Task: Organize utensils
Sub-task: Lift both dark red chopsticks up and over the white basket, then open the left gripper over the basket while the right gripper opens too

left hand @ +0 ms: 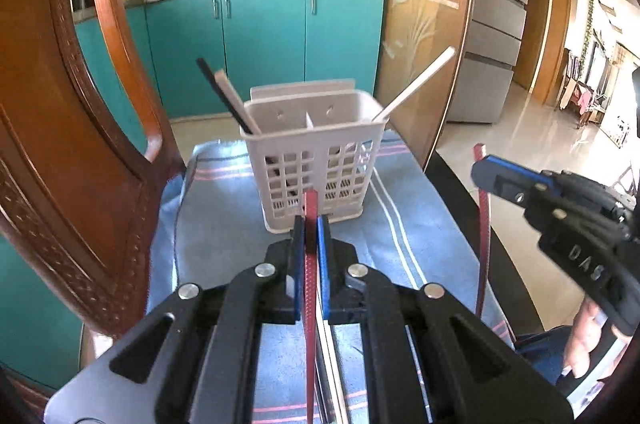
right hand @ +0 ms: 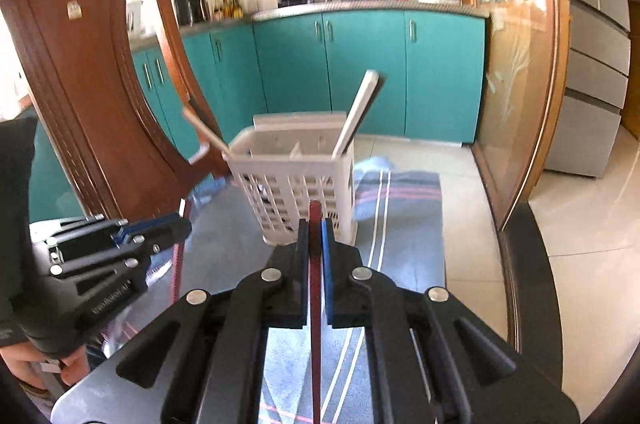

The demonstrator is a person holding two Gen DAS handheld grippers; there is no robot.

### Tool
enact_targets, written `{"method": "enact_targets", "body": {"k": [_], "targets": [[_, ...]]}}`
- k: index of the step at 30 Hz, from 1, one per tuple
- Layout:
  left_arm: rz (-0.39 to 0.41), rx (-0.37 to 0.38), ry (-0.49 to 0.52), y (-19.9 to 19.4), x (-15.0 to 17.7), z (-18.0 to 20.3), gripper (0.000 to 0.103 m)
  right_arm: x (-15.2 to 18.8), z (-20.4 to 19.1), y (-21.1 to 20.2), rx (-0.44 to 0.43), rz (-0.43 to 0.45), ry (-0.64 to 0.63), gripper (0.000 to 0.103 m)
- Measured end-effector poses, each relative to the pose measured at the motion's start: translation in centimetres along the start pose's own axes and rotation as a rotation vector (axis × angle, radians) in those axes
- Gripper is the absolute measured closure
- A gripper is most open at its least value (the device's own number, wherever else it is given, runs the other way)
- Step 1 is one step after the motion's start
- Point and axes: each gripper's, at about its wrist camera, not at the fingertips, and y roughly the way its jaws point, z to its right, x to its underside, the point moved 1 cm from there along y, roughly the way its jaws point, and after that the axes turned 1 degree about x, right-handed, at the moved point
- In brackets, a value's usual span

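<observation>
Chopsticks, red ones, sit clamped in both my grippers, left (left hand: pixel 311 224) on one (left hand: pixel 310 276), right (right hand: pixel 316 228) on another (right hand: pixel 315 304), short of the basket (left hand: pixel 314 160) on the towel (left hand: pixel 224 216); only the right view shows the whole chair (right hand: pixel 92 96).

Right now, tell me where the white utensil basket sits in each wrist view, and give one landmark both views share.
Left wrist view: the white utensil basket stands centre frame on the striped blue cloth, just beyond the left tongs.
Right wrist view: the basket stands centre, slightly left, beyond the right tongs.
Shared landmark: the teal cabinets behind it.
</observation>
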Motion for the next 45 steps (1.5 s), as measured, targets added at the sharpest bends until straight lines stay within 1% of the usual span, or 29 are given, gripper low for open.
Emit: {"method": "enact_targets", "body": {"k": [4,8,10,12,14,15,17,19,20,21,23,25,26,28,30,33,38,39,41,42,43,45], "targets": [[0.036,-0.011,0.006,-1.7,-0.7,-0.3,0.096,-1.2,0.0,-2.1,-0.01,0.043,0.007,0.096],[0.09,-0.012,0.012,-3.5,-2.9,-0.7,0.096,-3.2,-0.4,-3.5,-0.029,0.096,0.011,0.096],[0.11,0.003,0.008,-4.0,-4.6,-1.2,0.096,-4.9,-0.4,-4.0,-0.035,0.126,0.019,0.096],[0.15,0.024,0.003,-5.0,-7.3,-1.8,0.096,-7.4,-0.4,-4.6,-0.054,0.169,0.026,0.096],[0.191,0.039,-0.011,-6.1,-9.8,-2.5,0.096,-9.6,-0.5,-4.9,-0.055,0.206,0.028,0.096],[0.224,0.053,-0.021,-6.9,-11.6,-2.9,0.096,-10.7,-0.5,-5.1,-0.054,0.226,0.027,0.096],[0.261,0.06,-0.028,-7.7,-14.1,-3.3,0.096,-13.2,-0.6,-5.3,-0.057,0.267,0.032,0.096],[0.3,0.048,-0.032,-8.4,-16.3,-3.5,0.096,-15.3,-0.8,-5.5,-0.056,0.3,0.039,0.096],[0.314,0.044,-0.032,-8.5,-16.9,-3.5,0.096,-16.3,-0.8,-5.6,-0.048,0.324,0.043,0.096],[0.346,0.035,-0.034,-8.7,-17.9,-3.5,0.096,-17.1,-0.7,-5.7,-0.038,0.35,0.047,0.096],[0.377,0.012,-0.036,-8.4,-18.6,-3.4,0.096,-18.0,-0.4,-5.4,-0.02,0.379,0.05,0.096],[0.382,0.0,-0.047,-7.2,-18.8,-3.6,0.096,-18.1,-0.2,-4.3,-0.012,0.38,0.052,0.096],[0.367,0.002,-0.053,-6.3,-18.6,-3.6,0.096,-17.8,-0.1,-3.5,-0.005,0.363,0.05,0.096],[0.315,0.011,-0.065,-3.7,-17.5,-3.7,0.096,-16.7,0.0,-1.7,0.004,0.324,0.048,0.096],[0.271,-0.012,-0.056,-1.6,-16.3,-3.6,0.096,-15.0,0.3,0.1,0.009,0.29,0.037,0.096],[0.228,-0.032,-0.045,0.4,-14.9,-3.3,0.096,-13.3,0.7,1.9,0.02,0.24,0.031,0.096],[0.194,-0.038,-0.034,1.4,-14.0,-2.8,0.096,-11.8,0.9,2.8,0.031,0.195,0.028,0.096],[0.191,-0.041,-0.042,1.5,-13.8,-2.9,0.094,-11.5,1.1,2.7,0.038,0.191,0.029,0.096],[0.191,-0.036,-0.051,1.5,-13.7,-3.0,0.087,-11.2,1.4,2.2,0.045,0.188,0.043,0.092],[0.197,-0.037,-0.055,1.3,-13.5,-3.0,0.083,-11.1,1.6,1.9,0.042,0.189,0.05,0.088],[0.201,-0.041,-0.055,1.0,-13.2,-3.1,0.081,-10.8,1.9,1.3,0.037,0.193,0.061,0.085],[0.21,-0.053,-0.05,0.3,-12.6,-3.0,0.079,-10.2,2.3,0.0,0.037,0.209,0.072,0.083]]}}
